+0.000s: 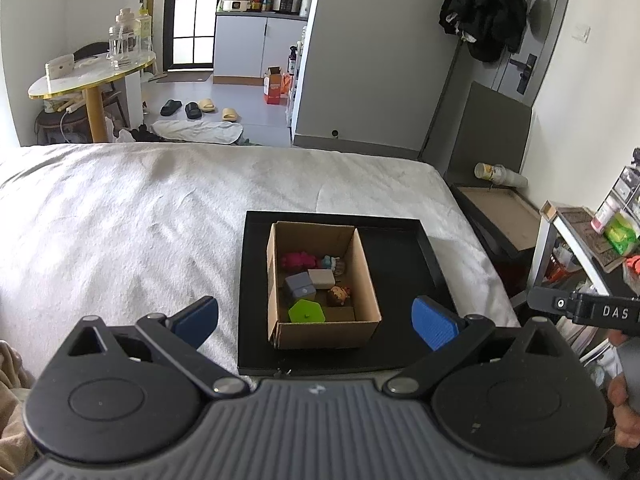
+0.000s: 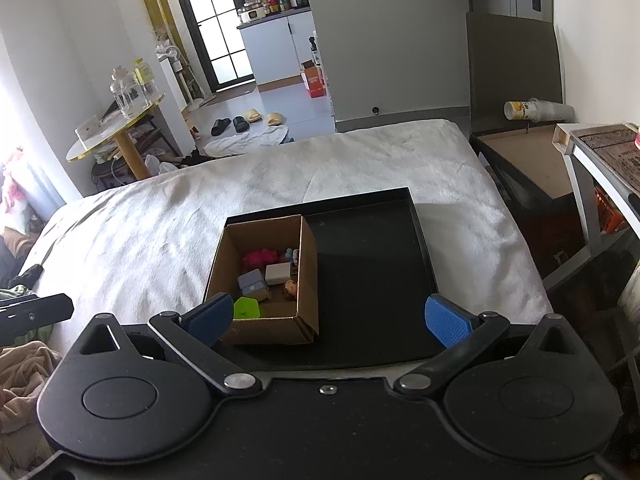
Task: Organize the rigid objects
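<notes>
Cardboard box (image 1: 324, 284) in a black tray (image 1: 404, 264) on a white textured bed (image 1: 120, 220).
Left tool (image 1: 316, 322) and right tool (image 2: 330, 320), ribbed blue pads, gape wide, empty; small rigid toys (image 1: 316, 284) fill the box; tiled floor (image 1: 240, 96) beyond.

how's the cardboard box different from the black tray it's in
The cardboard box is brown with tall walls; the black tray is dark and shallow-rimmed. The box is smaller and fills only the tray's left part, as seen from the grippers. The box holds small toys and blocks, such as a green piece; the rest of the tray is bare. Both are open-topped and rectangular, on the white bed.
</notes>
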Demonstrator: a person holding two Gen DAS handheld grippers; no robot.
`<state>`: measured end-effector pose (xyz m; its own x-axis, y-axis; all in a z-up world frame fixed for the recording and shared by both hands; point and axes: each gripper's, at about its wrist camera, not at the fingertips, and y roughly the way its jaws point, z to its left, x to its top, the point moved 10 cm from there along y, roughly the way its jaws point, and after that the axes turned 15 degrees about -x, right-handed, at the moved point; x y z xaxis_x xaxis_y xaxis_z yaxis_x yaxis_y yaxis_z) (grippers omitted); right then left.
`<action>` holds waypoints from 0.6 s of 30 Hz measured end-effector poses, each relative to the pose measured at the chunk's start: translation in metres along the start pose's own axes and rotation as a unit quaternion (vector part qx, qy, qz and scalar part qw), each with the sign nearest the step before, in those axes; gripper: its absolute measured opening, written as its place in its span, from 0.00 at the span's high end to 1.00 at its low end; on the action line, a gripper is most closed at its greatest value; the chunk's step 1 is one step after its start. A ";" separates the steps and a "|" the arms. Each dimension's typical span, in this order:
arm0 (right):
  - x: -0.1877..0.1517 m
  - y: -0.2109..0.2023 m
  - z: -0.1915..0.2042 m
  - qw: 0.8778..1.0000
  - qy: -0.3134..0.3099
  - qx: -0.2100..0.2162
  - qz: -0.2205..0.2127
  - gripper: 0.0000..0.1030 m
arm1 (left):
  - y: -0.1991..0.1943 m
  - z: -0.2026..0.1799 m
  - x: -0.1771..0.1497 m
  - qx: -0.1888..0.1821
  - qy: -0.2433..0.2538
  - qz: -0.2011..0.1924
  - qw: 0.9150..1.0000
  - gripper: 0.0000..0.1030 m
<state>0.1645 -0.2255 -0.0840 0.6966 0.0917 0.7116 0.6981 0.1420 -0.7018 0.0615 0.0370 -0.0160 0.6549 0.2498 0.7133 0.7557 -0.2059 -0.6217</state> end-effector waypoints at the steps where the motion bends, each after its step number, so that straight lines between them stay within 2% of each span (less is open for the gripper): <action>1: 0.000 0.000 0.000 1.000 0.000 0.000 0.000 0.00 | 0.000 -0.001 0.000 0.000 0.001 0.000 1.000 0.01; 18: -0.001 -0.001 0.002 1.000 -0.002 -0.002 0.002 0.00 | -0.001 0.000 0.000 -0.008 -0.004 0.000 1.000 0.01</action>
<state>0.1623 -0.2234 -0.0837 0.6982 0.0967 0.7093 0.6965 0.1371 -0.7043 0.0607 0.0367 -0.0157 0.6554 0.2580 0.7098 0.7553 -0.2210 -0.6171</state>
